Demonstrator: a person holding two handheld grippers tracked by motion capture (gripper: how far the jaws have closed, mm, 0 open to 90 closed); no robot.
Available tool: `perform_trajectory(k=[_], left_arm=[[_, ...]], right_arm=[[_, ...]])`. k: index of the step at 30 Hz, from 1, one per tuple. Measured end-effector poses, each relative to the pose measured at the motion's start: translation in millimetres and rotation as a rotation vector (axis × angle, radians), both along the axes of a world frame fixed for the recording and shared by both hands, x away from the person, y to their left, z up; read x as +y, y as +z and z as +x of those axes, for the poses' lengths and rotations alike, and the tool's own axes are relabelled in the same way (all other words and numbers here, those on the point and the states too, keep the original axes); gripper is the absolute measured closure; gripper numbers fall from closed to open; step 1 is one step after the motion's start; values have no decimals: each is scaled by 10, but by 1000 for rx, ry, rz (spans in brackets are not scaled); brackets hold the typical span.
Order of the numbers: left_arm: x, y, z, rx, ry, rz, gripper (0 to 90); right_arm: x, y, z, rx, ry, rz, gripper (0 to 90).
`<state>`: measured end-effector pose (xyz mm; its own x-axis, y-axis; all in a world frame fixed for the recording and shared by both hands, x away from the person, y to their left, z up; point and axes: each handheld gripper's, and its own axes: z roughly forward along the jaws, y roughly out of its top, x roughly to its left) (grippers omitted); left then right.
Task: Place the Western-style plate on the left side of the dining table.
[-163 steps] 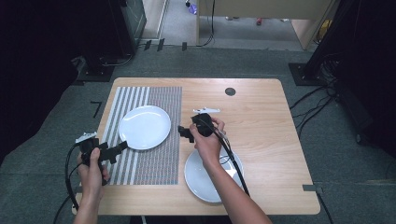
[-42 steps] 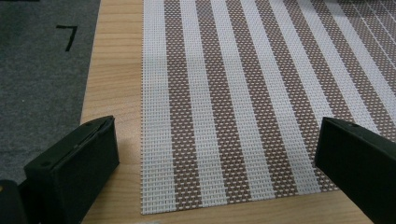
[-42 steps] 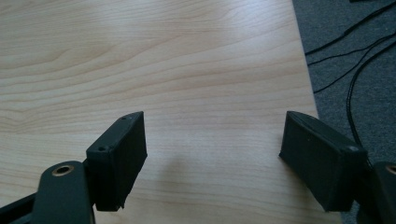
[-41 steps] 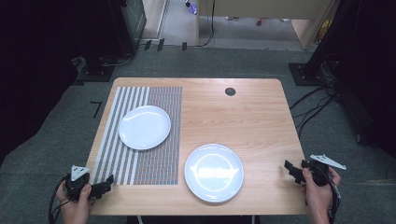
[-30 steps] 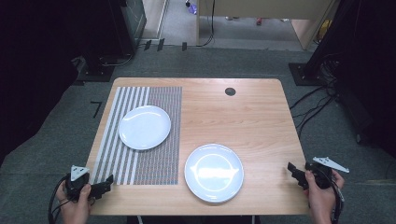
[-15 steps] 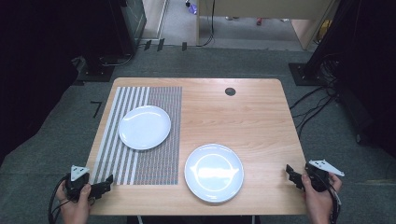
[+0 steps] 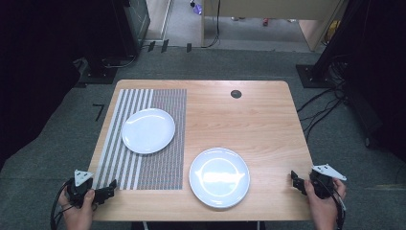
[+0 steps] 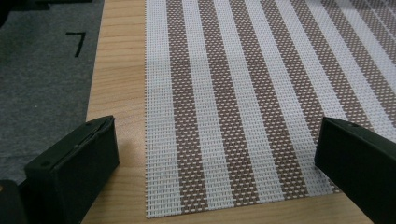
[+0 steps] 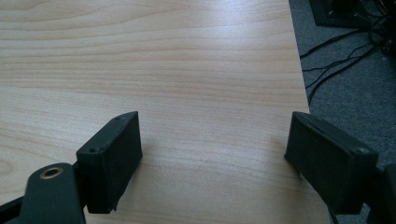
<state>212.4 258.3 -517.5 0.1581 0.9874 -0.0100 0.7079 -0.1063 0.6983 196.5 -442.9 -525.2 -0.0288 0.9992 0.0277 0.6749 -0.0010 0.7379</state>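
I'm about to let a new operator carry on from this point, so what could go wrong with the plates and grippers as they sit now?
The bare-table plate lies close to the table's near edge, so a nudge from the right gripper might push it off. The other plate rests on the striped placemat; the left gripper, jaws open at the mat's corner, could snag the mat and drag that plate.

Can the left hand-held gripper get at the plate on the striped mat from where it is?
Probably yes: the left hand-held gripper is open at the mat's near corner, and only bare mat lies between it and the plate.
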Motion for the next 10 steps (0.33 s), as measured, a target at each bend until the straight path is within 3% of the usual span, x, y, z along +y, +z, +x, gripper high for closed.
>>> perform_trajectory(k=[10], left_arm=[[-2,-3,-1,-3,-1,3,0]], right_arm=[[3,-3,14,9,-9,0,133]])
